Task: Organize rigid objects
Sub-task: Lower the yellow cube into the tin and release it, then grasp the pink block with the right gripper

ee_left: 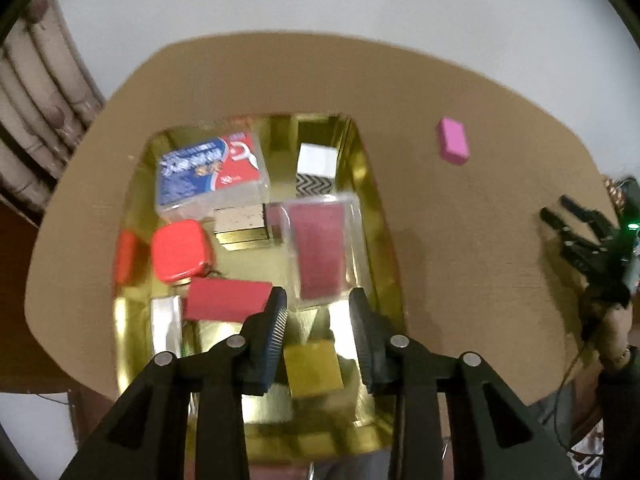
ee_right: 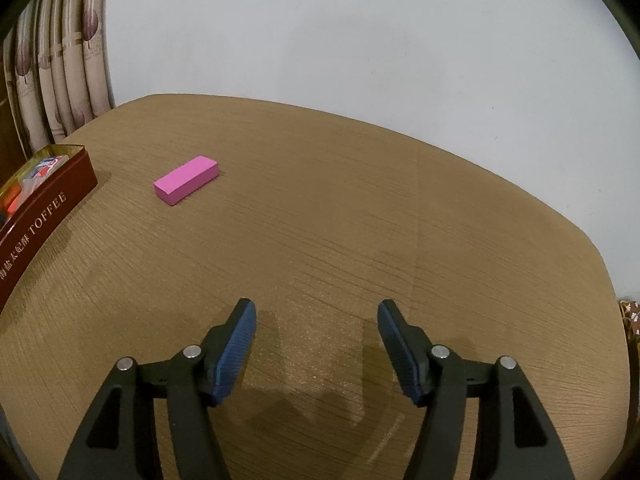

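A gold-lined tin box [ee_left: 370, 200] on the brown table holds several rigid objects: a blue-and-red card case [ee_left: 208, 172], a red rounded tin [ee_left: 182, 250], a red block [ee_left: 224, 300], a clear case with a maroon insert [ee_left: 320, 248], a white block [ee_left: 318, 160] and a gold block [ee_left: 314, 368]. My left gripper [ee_left: 318, 312] is open and empty above the box's near end. A pink block [ee_left: 453, 141] lies alone on the table, right of the box; it also shows in the right wrist view [ee_right: 186, 185]. My right gripper [ee_right: 316, 320] is open and empty, low over the table, well short of the pink block.
The box's dark red outer wall, marked TOFFEE [ee_right: 44, 216], stands at the left edge of the right wrist view. Curtains [ee_right: 60, 60] hang behind the table's left side. A white wall is behind. The right gripper [ee_left: 580, 240] shows at the table's right edge.
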A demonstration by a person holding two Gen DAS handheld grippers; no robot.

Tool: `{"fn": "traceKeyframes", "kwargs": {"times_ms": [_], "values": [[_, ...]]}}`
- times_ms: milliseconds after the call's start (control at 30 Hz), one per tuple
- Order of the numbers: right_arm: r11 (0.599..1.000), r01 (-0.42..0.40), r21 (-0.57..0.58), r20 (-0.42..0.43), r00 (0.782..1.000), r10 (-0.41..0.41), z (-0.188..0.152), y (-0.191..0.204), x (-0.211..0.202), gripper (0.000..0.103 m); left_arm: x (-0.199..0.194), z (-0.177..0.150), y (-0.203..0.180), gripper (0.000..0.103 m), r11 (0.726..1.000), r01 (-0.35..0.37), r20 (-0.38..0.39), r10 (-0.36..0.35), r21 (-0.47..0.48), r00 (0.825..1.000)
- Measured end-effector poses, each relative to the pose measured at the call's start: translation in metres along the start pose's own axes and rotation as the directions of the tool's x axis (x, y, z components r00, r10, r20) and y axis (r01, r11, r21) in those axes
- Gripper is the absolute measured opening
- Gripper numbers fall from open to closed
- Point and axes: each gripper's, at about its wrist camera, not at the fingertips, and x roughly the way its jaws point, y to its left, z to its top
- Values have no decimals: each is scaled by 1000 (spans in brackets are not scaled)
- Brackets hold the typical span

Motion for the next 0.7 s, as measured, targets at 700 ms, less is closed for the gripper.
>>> {"fn": "traceKeyframes", "kwargs": {"times_ms": [700], "values": [[954, -151, 260, -105, 977, 184, 116, 73, 35, 67, -72, -157, 23, 78, 924, -208, 234, 290, -320, 928]]}}
